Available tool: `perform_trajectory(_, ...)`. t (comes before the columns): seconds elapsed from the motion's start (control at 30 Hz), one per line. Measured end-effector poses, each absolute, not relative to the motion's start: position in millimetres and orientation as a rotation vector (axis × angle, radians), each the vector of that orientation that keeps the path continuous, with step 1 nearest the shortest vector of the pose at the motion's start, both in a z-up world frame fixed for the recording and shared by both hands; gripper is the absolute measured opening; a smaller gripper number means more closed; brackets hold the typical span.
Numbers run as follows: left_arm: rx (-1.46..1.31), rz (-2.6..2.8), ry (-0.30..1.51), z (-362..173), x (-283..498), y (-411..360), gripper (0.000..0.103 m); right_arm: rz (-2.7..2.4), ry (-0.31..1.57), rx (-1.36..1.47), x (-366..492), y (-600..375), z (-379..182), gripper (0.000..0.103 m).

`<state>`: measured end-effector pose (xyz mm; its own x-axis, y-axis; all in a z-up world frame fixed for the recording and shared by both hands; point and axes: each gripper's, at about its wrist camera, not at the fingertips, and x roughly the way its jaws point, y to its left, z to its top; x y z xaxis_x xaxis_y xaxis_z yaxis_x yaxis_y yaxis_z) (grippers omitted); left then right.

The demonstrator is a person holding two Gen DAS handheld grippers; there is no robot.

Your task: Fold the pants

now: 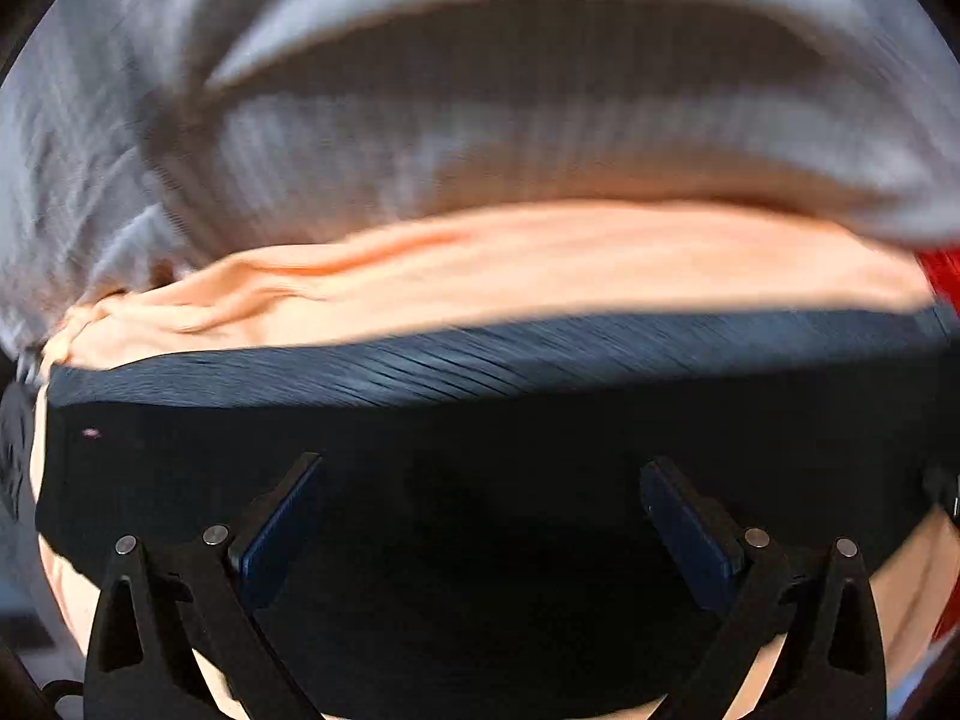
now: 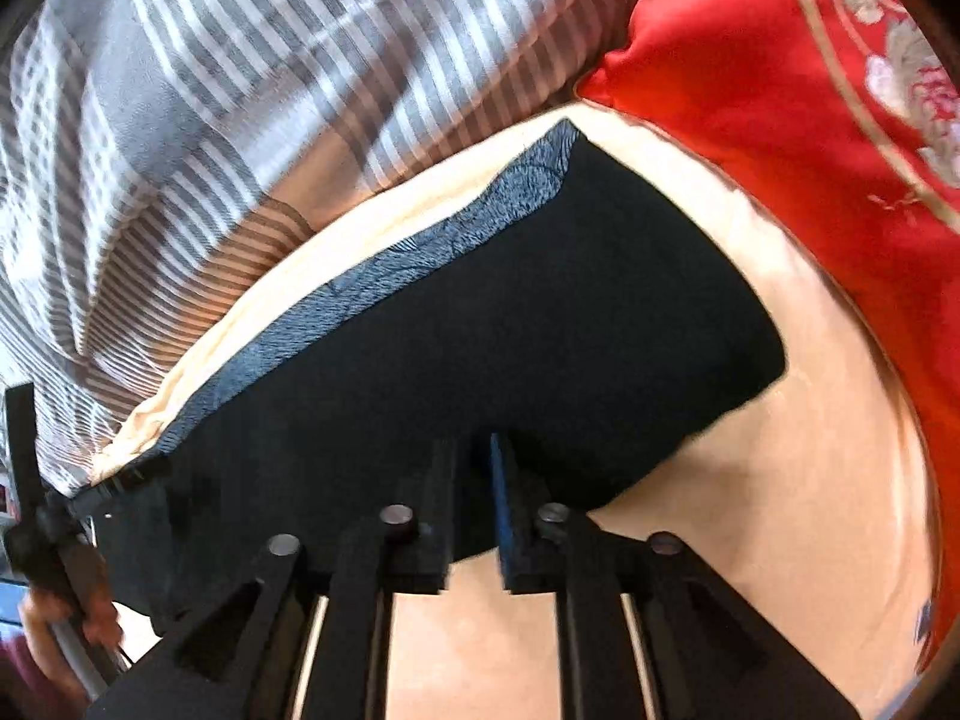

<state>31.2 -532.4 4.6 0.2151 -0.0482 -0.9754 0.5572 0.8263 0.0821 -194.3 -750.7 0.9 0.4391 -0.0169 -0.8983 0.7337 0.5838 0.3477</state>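
Directly below the left gripper (image 1: 480,510), whose blue-padded jaws stand wide apart and hold nothing, lie the dark pants (image 1: 480,420), folded into a flat slab with a ribbed blue-grey edge. Over in the right wrist view the right gripper (image 2: 474,468) shows only a narrow gap, its tips over the pants' (image 2: 480,324) near edge; whether cloth is pinched I cannot tell. Smooth peach sheet (image 2: 780,420), striped grey bedding (image 2: 240,90) and a glossy red embroidered cushion (image 2: 780,90) surround them.

Both views are aimed steeply down from close above. The folded black pants (image 1: 480,450) (image 2: 480,330), peach sheet (image 1: 480,264) (image 2: 780,480) and striped duvet (image 1: 420,138) (image 2: 240,90) are shared.
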Motion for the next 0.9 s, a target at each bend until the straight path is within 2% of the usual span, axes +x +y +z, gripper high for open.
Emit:
perform_trajectory(0.03,0.487,-0.461,1.298,2,18,-535,0.103,-0.563,1.028,0.816,-200,-752,2,0.026)
perform_trajectory(0.1,0.528,-0.465,1.333,-18,-2,-547,0.103,-0.651,1.042,0.817,-214,-764,0,0.026)
perform_trajectory(0.23,0.466,-0.454,1.296,-19,-18,-545,0.103,-0.756,0.924,1.052,-260,-794,4,0.027)
perform_trajectory(0.3,0.471,-0.458,1.297,-20,-22,-540,0.103,-0.750,0.858,1.127,-278,-796,6,0.034)
perform_trajectory(0.33,0.477,-0.455,1.296,-20,-24,-536,0.103,-0.728,0.839,1.180,-284,-795,3,0.042)
perform_trajectory(0.5,0.543,-0.446,1.239,-17,-27,-544,0.103,-0.697,0.803,1.237,-291,-791,3,0.043)
perform_trajectory(0.53,0.543,-0.442,1.238,-15,-29,-546,0.103,-0.693,0.787,1.231,-289,-794,6,0.042)
perform_trajectory(0.6,0.535,-0.435,1.243,-14,-32,-547,0.103,-0.678,0.761,1.220,-288,-798,12,0.027)
perform_trajectory(0.63,0.535,-0.434,1.244,-19,-29,-547,0.103,-0.646,0.754,1.219,-280,-804,12,0.015)
perform_trajectory(0.8,0.552,-0.425,1.226,-23,-29,-545,0.103,-0.531,0.786,1.136,-221,-828,12,0.014)
perform_trajectory(0.9,0.554,-0.416,1.224,-31,-13,-541,0.103,-0.528,0.870,1.065,-181,-847,-7,0.014)
